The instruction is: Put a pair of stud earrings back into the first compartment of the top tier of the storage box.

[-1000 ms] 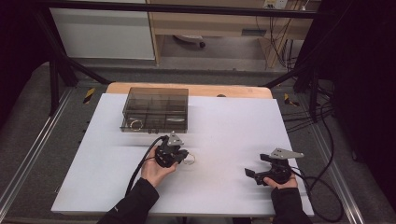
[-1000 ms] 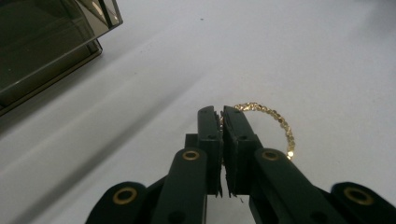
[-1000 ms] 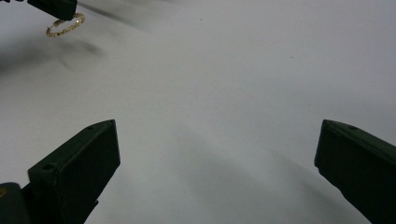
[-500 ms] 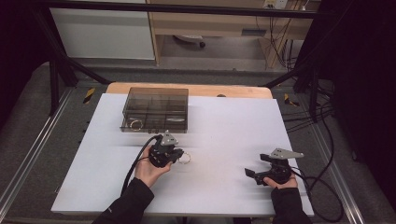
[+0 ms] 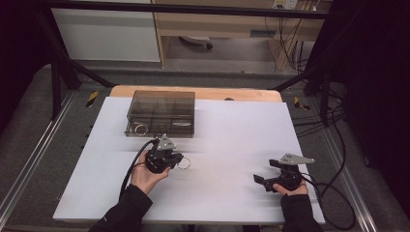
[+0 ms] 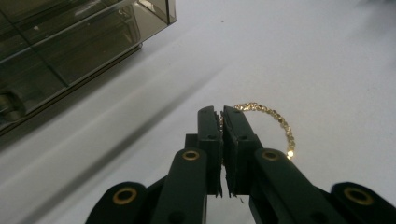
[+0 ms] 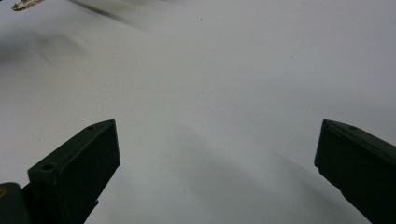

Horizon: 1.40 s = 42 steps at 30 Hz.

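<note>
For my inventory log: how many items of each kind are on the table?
Bracelets: 2 (one in the left tongs, bracelet; one in the box, ring)
Boxes: 1
Tongs: 2 (right)
Total: 5

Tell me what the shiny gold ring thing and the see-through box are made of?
The thin gold chain bracelet, pinched in the left tongs, looks like polished metal: tiny links glint brightly, though real gold or plating can't be told. The smoky transparent compartment box looks like hard glossy plastic, since its dividers show through tinted walls; glass seems less likely.

Hand-held gripper (image 6: 221, 116) pinches gold bracelet (image 6: 275, 123) near smoky compartment box (image 6: 70, 51).
</note>
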Tool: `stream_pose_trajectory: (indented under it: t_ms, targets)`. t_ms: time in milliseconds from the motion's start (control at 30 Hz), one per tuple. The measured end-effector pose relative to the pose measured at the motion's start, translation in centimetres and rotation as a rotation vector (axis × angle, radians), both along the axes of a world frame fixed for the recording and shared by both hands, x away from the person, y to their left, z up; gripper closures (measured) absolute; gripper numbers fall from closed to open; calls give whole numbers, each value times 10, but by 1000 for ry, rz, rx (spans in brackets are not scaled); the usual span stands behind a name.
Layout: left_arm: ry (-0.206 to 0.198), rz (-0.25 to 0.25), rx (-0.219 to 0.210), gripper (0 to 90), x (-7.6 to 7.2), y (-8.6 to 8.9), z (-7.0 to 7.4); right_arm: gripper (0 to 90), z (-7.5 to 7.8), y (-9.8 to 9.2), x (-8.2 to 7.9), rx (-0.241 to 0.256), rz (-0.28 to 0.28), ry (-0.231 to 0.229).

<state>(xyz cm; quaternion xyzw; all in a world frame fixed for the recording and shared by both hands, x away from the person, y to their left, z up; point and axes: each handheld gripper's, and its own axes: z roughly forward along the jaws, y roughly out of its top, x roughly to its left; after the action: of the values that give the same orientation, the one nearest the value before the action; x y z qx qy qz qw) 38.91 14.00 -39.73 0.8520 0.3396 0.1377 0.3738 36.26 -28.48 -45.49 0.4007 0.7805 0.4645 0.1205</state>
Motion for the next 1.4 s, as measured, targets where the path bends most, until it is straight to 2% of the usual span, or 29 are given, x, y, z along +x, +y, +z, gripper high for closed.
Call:
stream_pose_trajectory:
  t_ms: [733, 1400]
  targets:
    - [-2, 44, 1, 861, -1, 33, 9, 6, 0, 0, 0, 3, -3, 0]
    - [-24, 107, 4, 862, 4, 64, 27, 6, 0, 0, 0, 2, -3, 2]
